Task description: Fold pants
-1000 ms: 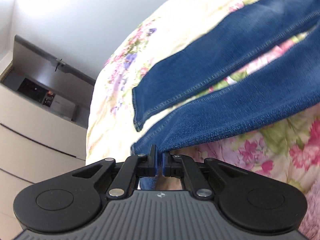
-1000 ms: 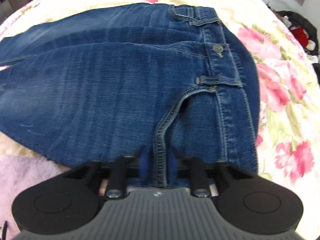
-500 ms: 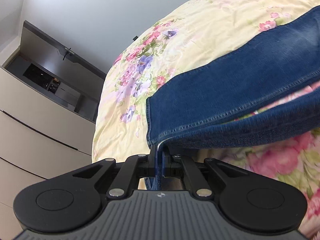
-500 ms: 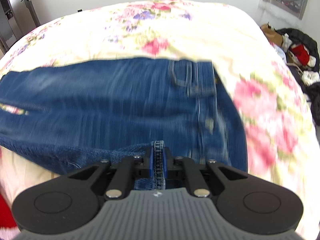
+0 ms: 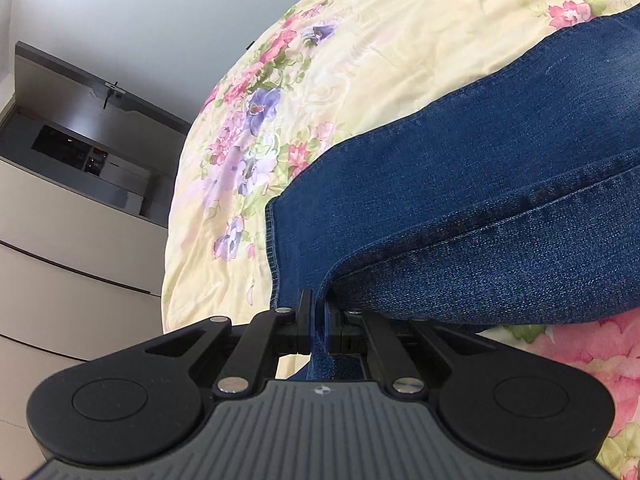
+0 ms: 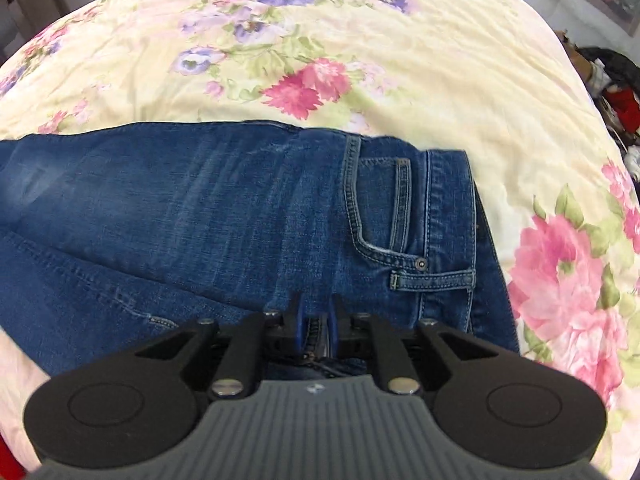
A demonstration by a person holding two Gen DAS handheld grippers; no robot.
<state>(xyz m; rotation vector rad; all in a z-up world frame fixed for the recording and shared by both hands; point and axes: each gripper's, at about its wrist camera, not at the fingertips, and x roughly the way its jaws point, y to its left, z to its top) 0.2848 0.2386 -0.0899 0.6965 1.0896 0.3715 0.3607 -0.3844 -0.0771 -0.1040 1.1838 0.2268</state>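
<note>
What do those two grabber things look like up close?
Both look alike. The left hand-held gripper and the right hand-held gripper each have a ribbed grey body with a tiny round mark, two black rounded wings with circle shapes, black link bars with silver pins, and blue pads inside the black fingers. No cables or sleeves show.

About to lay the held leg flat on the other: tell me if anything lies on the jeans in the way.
Nothing visible does. The jeans lie bare on the floral bedspread. The left claw pinches a leg hem; the right claw is opening around a seam near the waistband.
</note>
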